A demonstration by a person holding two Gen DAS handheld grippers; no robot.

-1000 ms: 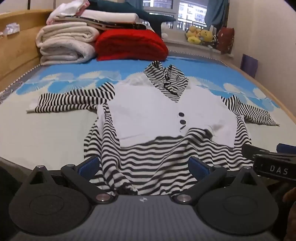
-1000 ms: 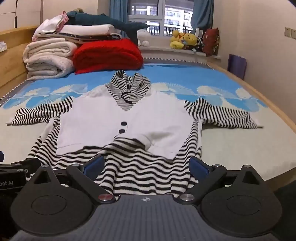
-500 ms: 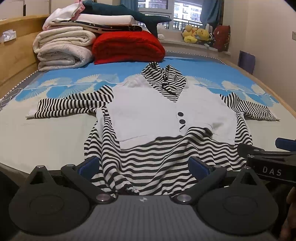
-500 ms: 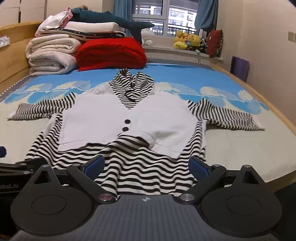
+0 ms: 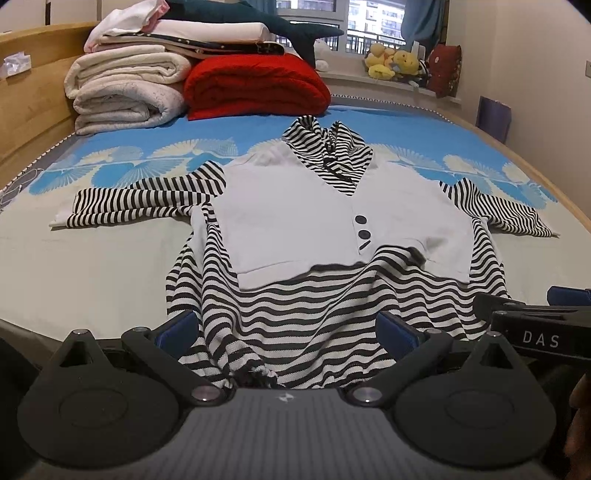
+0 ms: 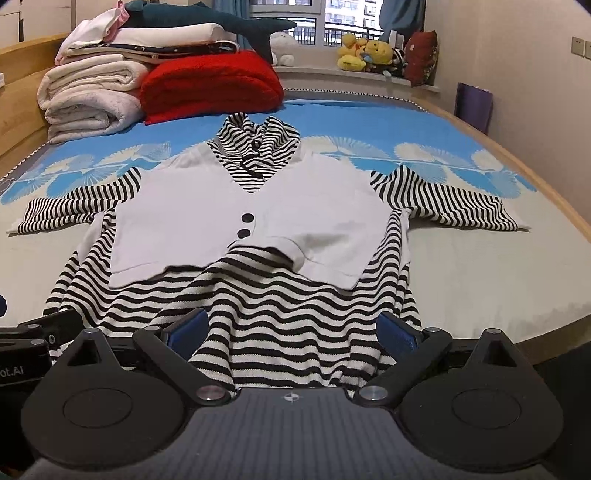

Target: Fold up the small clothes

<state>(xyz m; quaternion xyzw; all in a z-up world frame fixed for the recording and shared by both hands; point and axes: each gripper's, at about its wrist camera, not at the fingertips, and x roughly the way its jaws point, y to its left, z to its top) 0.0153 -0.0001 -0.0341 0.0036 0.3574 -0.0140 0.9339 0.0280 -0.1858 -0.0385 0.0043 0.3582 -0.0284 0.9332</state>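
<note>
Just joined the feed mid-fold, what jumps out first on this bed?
The black-and-white striped top with the white vest front lies spread flat mid-bed, sleeves out to both sides. Both open grippers, left and right, sit at its near hem. Behind it, a red blanket sits beside stacked white bedding at the far end of the bed.

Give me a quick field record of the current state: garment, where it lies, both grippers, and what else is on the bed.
garment: striped top with white vest front, spread flat, sleeves out
surface: bed
left gripper: open, hem between fingers
right gripper: open, hem between fingers
folded yet: no
background: red blanket, white quilts, plush shark
</note>
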